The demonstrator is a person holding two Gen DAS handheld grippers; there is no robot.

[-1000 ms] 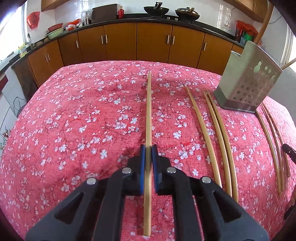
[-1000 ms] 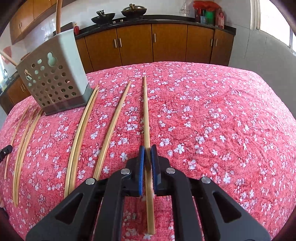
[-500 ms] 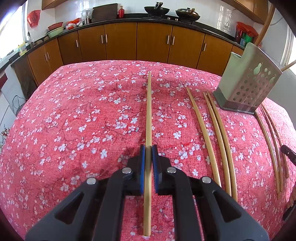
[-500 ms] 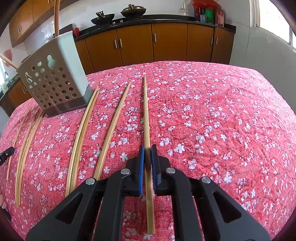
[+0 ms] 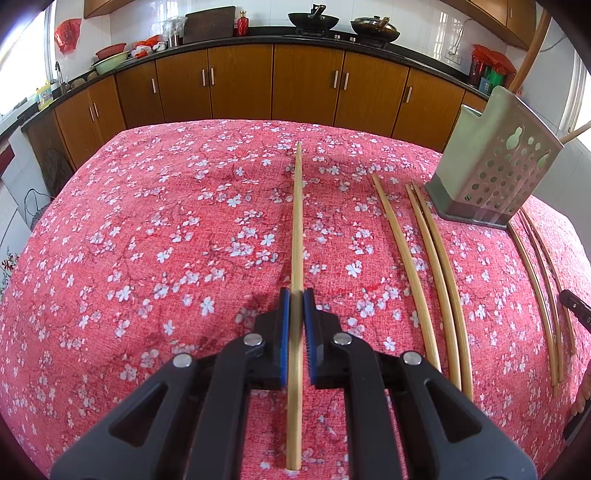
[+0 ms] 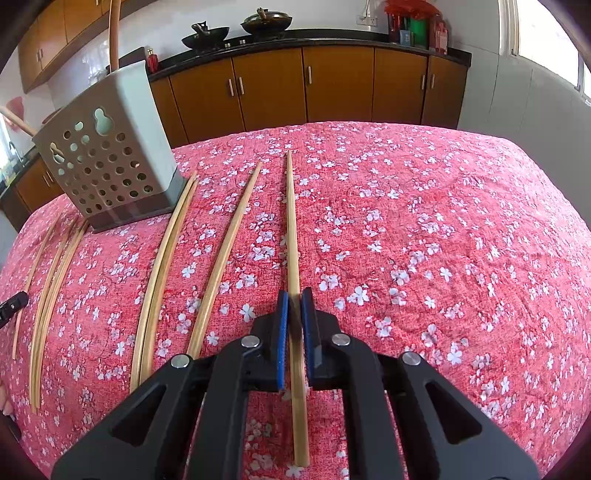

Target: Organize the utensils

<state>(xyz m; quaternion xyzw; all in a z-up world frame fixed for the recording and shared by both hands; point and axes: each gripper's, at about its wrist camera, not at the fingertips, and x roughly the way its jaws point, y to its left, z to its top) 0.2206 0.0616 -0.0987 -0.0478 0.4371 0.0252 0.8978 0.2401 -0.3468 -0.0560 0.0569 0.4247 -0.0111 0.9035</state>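
Nearest in the left wrist view: the left gripper [image 5: 296,295], black with blue pads, is clamped on a long pale bamboo chopstick [image 5: 297,221]. The stick runs straight between the pads, its butt end toward the camera, its tip pointing away over the red cloth with white blossom print [image 5: 147,240] that covers the table.

Nearest in the right wrist view: the right gripper [image 6: 294,295], same build, is likewise closed on a second bamboo chopstick [image 6: 291,229]. This stick also passes between the pads lengthwise, with its far tip over the cloth.

Further out on the cloth lie loose chopsticks, all roughly parallel to the held ones. In the right wrist view, just left of the held stick, lies a single chopstick [image 6: 225,258]; left of that, a touching pair [image 6: 162,266]; further left, a group of three thin sticks [image 6: 51,280] near the table edge. The same pair [image 5: 436,266] and the same single stick show to the right in the left wrist view.

Beyond these stands the grey perforated utensil holder [image 6: 107,155] on a dark base, upright on the cloth between the pair and the group of three. Wooden handles stick out of its top; what they belong to I cannot tell.

Farthest: brown kitchen cabinets [image 5: 306,88] under a dark counter, with two black woks [image 5: 314,18] on it.
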